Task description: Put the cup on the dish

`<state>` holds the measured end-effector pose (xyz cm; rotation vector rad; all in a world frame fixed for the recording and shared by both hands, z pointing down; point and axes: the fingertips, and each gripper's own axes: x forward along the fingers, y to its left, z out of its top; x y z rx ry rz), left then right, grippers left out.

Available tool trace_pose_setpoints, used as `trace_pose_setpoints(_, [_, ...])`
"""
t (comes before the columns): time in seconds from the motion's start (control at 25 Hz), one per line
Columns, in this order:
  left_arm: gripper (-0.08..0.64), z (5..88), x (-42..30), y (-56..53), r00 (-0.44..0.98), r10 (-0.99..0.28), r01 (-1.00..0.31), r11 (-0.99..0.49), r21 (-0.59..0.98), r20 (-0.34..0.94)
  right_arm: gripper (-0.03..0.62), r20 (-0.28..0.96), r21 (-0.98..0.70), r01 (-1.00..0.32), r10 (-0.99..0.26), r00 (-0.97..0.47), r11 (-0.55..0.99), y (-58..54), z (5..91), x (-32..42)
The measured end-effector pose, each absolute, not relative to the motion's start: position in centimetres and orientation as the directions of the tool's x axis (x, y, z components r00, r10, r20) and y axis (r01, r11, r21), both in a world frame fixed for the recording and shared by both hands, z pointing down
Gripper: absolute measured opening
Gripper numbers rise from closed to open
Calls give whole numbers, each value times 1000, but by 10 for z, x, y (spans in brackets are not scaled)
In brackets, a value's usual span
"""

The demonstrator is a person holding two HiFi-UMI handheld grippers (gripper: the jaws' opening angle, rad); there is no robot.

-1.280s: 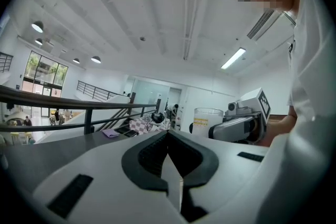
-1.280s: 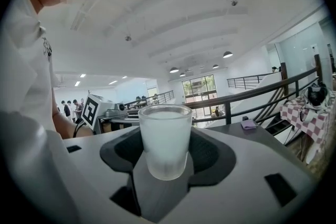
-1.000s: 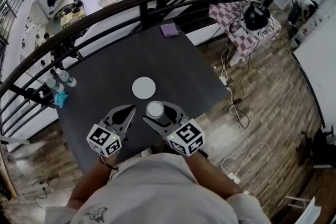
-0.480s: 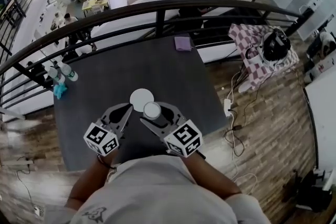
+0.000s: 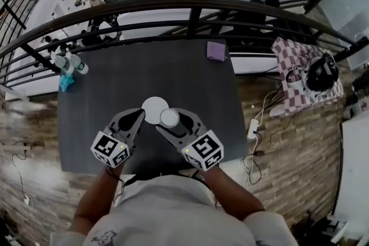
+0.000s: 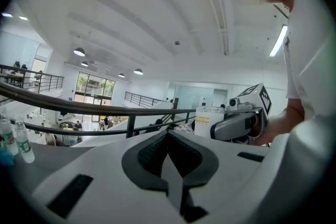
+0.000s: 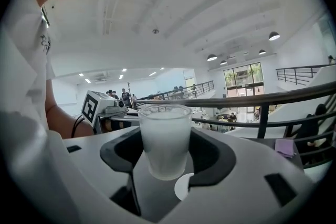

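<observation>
A frosted, translucent cup stands upright between the jaws of my right gripper, which is shut on it. In the right gripper view the cup hangs above the dark table, and part of the white round dish shows just below and right of it. In the head view the dish lies flat on the table, and the cup overlaps its right rim. My left gripper sits left of the dish, shut and empty. The left gripper view shows the cup to the right.
The dark table ends at a black railing on its far side. A purple pad lies at the far right corner. Two bottles and a blue object stand at the far left. A checkered-cloth table stands to the right.
My right gripper has carried the cup forward, from just short of the dish to over its right rim. The left gripper has kept beside it, still shut.
</observation>
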<state>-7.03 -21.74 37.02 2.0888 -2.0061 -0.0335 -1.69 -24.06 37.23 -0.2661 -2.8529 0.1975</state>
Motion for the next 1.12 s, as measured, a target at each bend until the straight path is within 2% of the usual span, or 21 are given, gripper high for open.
trace_pose_setpoints(0.48, [8,434,-126,-232,45,-974,-971,10,239,224,264,303,-216,141,203,-931,966,-258,416,-72])
trace_pose_setpoints(1.12, [8,511,-152,-260,90,-954,-958,-5,286,284,264,383,-231,81,167,-908,970,-280,507,-105])
